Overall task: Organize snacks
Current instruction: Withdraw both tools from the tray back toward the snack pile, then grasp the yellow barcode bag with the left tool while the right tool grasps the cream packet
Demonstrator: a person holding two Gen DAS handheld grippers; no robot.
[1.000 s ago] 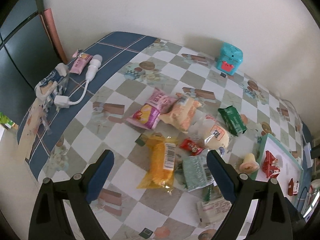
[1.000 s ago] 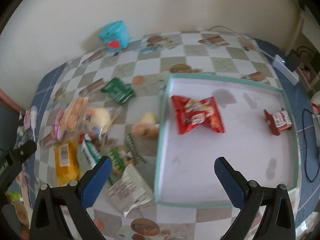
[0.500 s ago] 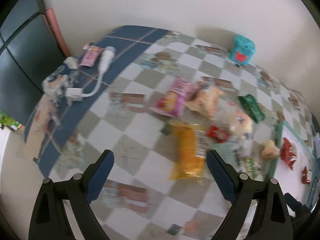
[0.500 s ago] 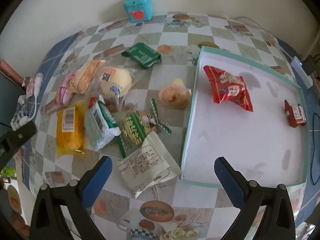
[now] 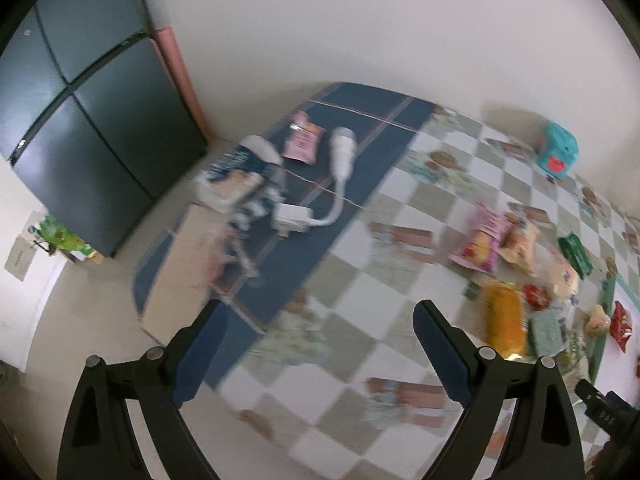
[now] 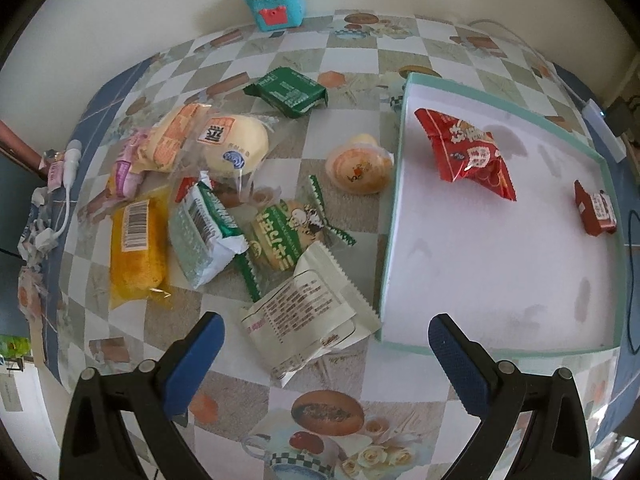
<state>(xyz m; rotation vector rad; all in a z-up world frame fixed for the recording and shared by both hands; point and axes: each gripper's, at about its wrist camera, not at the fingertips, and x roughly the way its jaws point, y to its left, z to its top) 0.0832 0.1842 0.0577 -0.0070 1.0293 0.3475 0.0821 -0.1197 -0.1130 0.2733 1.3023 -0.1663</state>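
Note:
Several wrapped snacks lie heaped on the checkered tablecloth [image 6: 352, 60]: a yellow cake pack [image 6: 138, 246], a green-and-white pack [image 6: 204, 236], a round green biscuit pack [image 6: 282, 238], a white sachet [image 6: 308, 316], a bun [image 6: 236, 146] and a dark green pack [image 6: 290, 91]. A white tray with a teal rim [image 6: 390, 216] holds a red packet [image 6: 466, 156] and a small dark red packet [image 6: 596, 208]. My right gripper [image 6: 326, 338] hangs open above the white sachet. My left gripper [image 5: 318, 332] is open and empty over the table's left edge, far from the snack pile [image 5: 504, 316].
A teal toy box [image 6: 278, 2] stands at the back by the wall. On the blue cloth border lie a white charger with cable [image 5: 316, 204], a pink sachet [image 5: 302, 144] and crumpled wrappers [image 5: 232, 180]. A dark cabinet [image 5: 92, 120] stands left of the table.
The left gripper has swung left, away from the snack pile toward the table's left edge, its view blurred. The right gripper shifted left from over the tray to above the white sachet.

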